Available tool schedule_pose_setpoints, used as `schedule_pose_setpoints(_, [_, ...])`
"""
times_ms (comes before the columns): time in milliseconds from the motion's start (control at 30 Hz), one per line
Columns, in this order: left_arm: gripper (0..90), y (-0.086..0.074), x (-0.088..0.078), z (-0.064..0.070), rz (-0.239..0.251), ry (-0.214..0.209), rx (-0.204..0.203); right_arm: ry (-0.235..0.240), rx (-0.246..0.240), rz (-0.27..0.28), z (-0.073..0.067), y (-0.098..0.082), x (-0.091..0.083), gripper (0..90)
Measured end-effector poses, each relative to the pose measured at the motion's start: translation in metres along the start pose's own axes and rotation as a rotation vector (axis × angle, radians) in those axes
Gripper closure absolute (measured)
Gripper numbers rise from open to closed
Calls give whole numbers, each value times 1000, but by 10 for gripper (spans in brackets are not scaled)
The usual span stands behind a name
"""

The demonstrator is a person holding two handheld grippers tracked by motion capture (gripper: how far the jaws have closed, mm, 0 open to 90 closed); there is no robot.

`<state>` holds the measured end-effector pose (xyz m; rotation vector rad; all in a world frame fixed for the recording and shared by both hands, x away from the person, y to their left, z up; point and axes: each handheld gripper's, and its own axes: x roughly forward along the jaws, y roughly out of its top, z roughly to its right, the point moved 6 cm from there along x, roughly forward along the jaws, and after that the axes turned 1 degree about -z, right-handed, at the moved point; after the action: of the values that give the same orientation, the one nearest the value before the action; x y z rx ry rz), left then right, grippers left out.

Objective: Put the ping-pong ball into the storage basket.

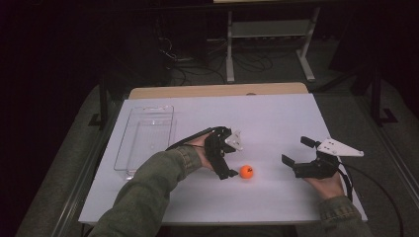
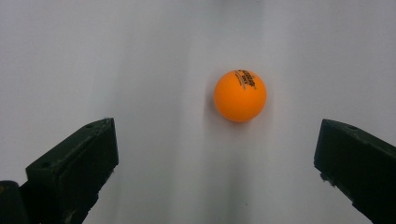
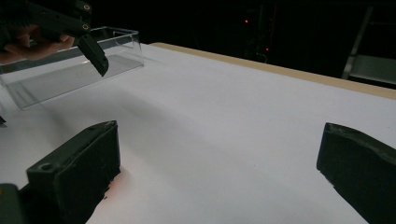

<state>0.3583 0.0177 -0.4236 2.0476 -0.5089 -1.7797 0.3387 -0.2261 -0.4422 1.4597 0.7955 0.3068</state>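
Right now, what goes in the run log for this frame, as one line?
left gripper: open, beside orange ball, not touching | right gripper: open, holding nothing | clear tray: nothing visible inside | phase: approach to ball

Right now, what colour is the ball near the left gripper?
The ball is orange with small black print, lying loose on the white table; the left gripper view shows it best.
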Motion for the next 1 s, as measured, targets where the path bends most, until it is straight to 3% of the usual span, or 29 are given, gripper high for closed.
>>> schedule_pose_setpoints(1000, [0, 4, 24, 4, -41, -36, 23, 9, -11, -12, -3, -1, 1, 0])
